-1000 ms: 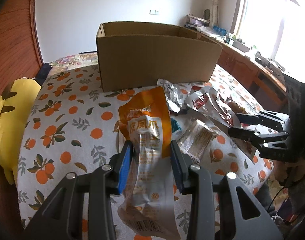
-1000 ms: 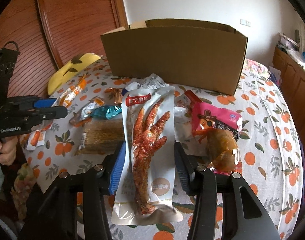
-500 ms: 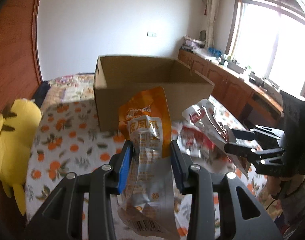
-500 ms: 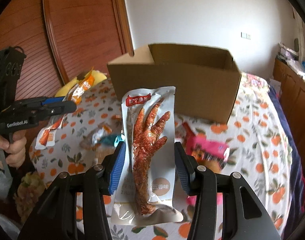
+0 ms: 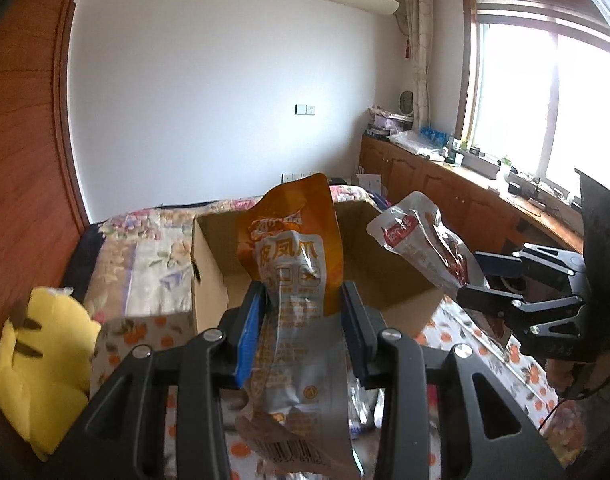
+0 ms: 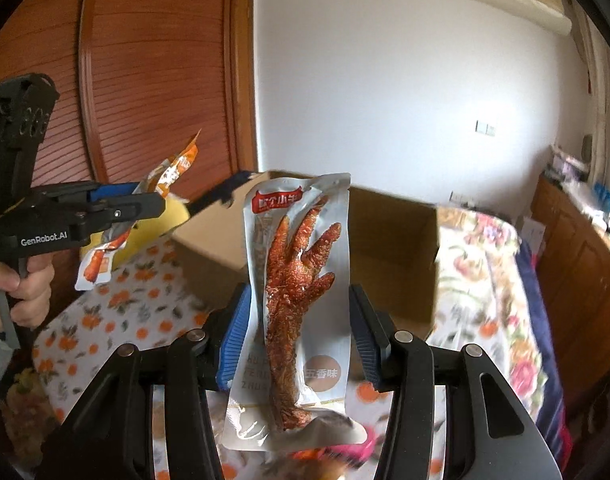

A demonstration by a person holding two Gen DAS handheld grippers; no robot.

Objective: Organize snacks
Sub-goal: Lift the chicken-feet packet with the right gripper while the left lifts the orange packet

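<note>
White walls, a wood-panelled door and a bright window frame a surface spread with an orange-print cloth (image 5: 517, 364), carrying an open cardboard box (image 5: 209, 272) at centre frame. Left tongs (image 5: 301, 332), at lower centre of the left wrist view, are closed on an orange pouch (image 5: 293, 248) that stands upright in front of the box opening. Right tongs (image 6: 297, 340), at lower centre of the right wrist view, are clamped on a clear chicken-foot packet (image 6: 301, 264), also upright before the box. A yellow plush (image 5: 41, 364) sits at lower left.
</note>
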